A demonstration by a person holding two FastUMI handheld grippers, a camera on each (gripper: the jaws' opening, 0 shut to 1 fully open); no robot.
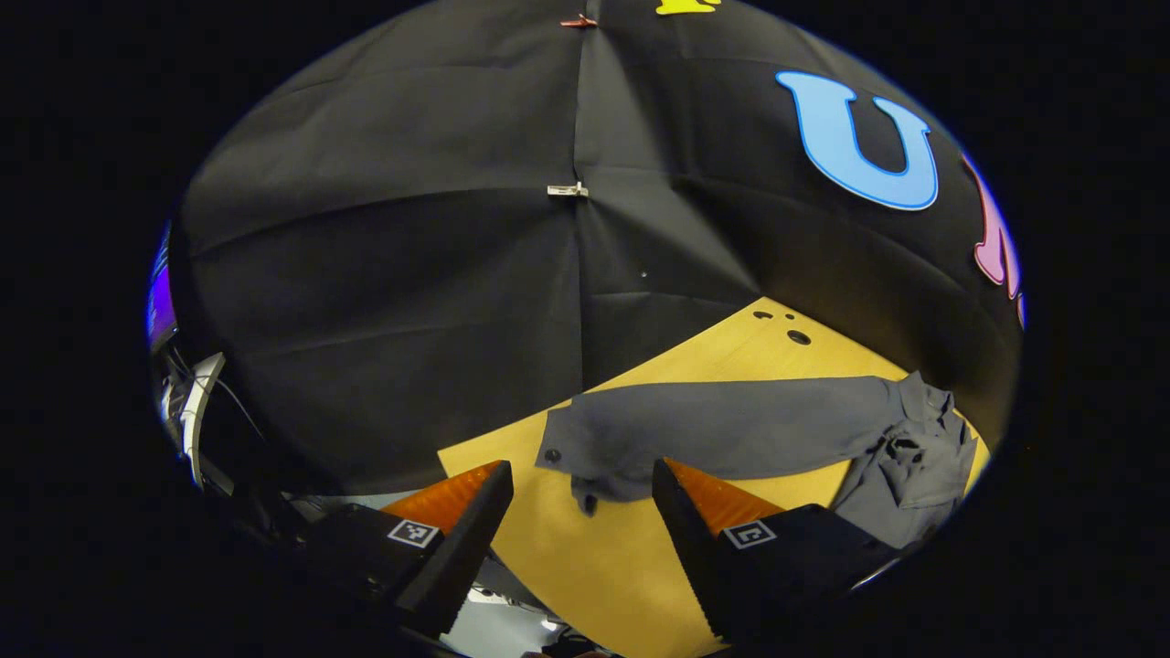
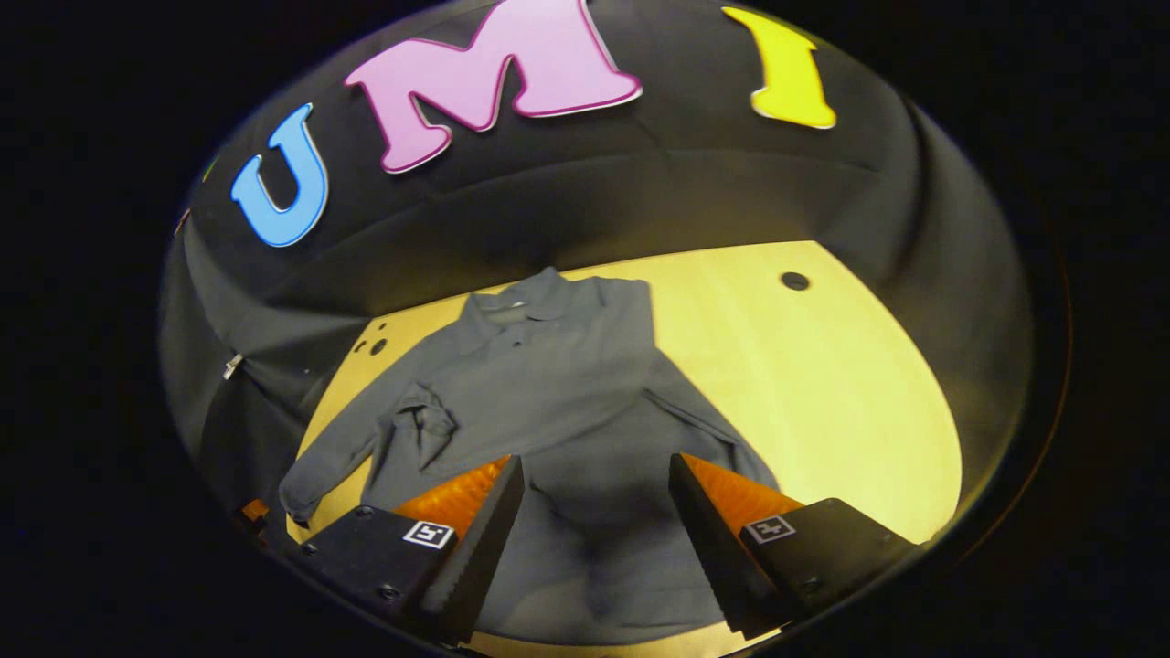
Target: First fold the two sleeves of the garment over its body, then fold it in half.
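Left gripper view: at the left, the booth wall of creased black cloth [image 1: 384,302], two panels joined along a vertical seam by a small metal clip [image 1: 568,190]. Below it, the corner of a yellow wooden table [image 1: 585,567] with smooth, matte grain and three dark round holes [image 1: 798,337] near its far edge. The left gripper [image 1: 580,498] hovers with its two fingers spread apart, holding nothing; the cuff end of the sleeve [image 1: 713,434] lies on the table between and just beyond the fingertips. This sleeve is stretched flat, its long axis running left to right across the table, cuff to the left, shoulder to the right, where it meets the rumpled body of the grey garment [image 1: 914,457].

Right gripper view: at the left, the same sleeve trails toward the table's near-left edge, bunched at the armpit. The garment [image 2: 548,384] is a soft, matte grey woven shirt lying flat, collar [image 2: 521,306] pointing to the far wall, hem toward the camera. The other sleeve [image 2: 695,420] lies along the body's right side. The right gripper [image 2: 594,503] is above the lower body, fingers parted and empty. Farther right, bare tabletop with one dark hole [image 2: 794,281].
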